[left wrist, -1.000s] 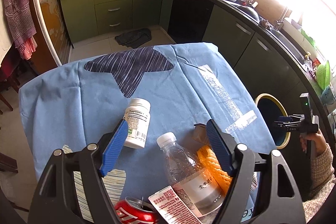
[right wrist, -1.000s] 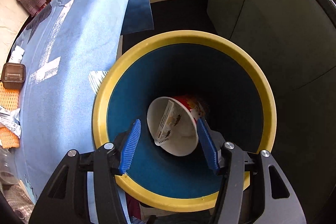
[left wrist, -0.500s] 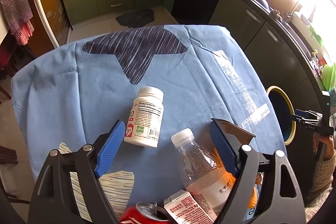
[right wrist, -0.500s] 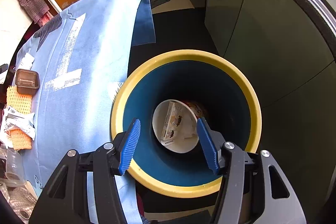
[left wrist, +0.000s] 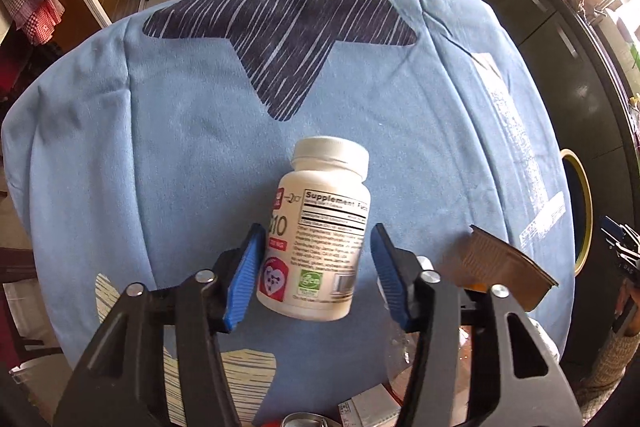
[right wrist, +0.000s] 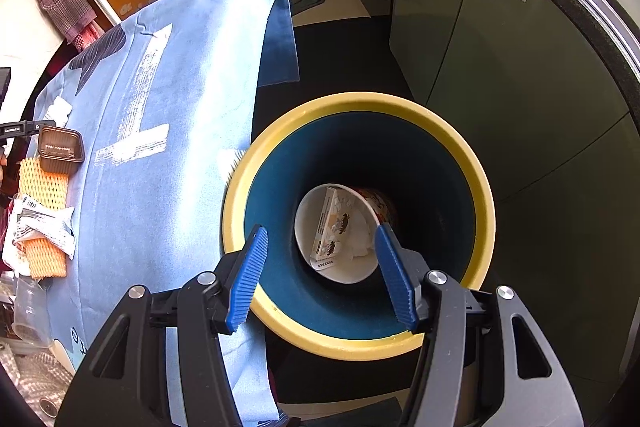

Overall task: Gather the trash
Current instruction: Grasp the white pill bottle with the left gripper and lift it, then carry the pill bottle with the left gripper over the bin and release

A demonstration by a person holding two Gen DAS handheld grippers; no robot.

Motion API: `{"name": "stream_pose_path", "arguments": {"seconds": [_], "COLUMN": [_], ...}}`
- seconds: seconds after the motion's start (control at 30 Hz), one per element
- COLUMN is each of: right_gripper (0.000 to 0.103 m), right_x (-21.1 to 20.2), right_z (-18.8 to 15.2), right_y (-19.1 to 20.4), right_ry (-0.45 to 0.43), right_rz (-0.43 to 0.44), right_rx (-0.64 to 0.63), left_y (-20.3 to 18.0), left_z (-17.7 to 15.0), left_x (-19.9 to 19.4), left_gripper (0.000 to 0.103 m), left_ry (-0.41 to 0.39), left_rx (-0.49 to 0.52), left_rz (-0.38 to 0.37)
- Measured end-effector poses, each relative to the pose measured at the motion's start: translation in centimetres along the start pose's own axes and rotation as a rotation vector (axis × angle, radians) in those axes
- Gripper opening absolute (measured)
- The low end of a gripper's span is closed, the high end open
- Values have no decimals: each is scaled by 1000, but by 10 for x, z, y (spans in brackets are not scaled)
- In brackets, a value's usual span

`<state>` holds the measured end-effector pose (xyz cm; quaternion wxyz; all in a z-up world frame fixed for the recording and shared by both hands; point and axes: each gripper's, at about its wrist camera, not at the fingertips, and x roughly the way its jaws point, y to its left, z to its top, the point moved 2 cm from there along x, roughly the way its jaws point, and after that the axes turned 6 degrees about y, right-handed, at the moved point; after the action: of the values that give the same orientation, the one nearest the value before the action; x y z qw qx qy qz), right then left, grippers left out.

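While closing around the supplement bottle [left wrist: 320,231] lying mid-table, left hand-held gripper [left wrist: 318,277] not yet pinching: light, rigid, slick plastic, best squeezed across the labelled body. Right hand-held gripper [right wrist: 320,277] spread, empty, above the bin [right wrist: 482,187].

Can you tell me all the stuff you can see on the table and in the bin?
supplement bottle: one, white, lying on the cloth between the left fingers
tablecloth: one, light blue, over the table
tray: one, brown, on the cloth
foam nets: two, orange, beside the tray
wrapper: one, white, across the nets
clear bottle: one, near table edge
bin: one, yellow rim, blue inside, beside the table
cup: one, white, in the bin
small box: one, in the cup
left gripper: closing round the bottle
right gripper: open over the bin
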<state>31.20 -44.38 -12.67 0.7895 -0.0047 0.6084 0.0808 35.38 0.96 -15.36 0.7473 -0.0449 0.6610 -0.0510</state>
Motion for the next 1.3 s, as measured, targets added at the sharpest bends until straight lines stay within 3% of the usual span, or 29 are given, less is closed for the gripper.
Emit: {"name": "stream_pose_path", "arguments": {"seconds": [0.27, 0.83, 1.07, 1.3], "right_gripper": [56, 56, 56, 56], "right_x": [0, -14, -17, -23], "right_z": [1, -7, -11, -19], "right_y": [1, 6, 0, -15], "right_ry": [1, -18, -25, -46], "right_rz": [0, 6, 13, 21], "right_rx": [-5, -16, -11, 11], "left_y": [5, -19, -60, -134], "left_z": [-4, -16, -28, -42], "left_x": [-2, -58, -87, -111], "left_gripper": [46, 45, 45, 45], "left_ry": [-16, -115, -157, -175], "left_rx": [1, 72, 168, 330], "left_rz": [-8, -13, -31, -71]}}
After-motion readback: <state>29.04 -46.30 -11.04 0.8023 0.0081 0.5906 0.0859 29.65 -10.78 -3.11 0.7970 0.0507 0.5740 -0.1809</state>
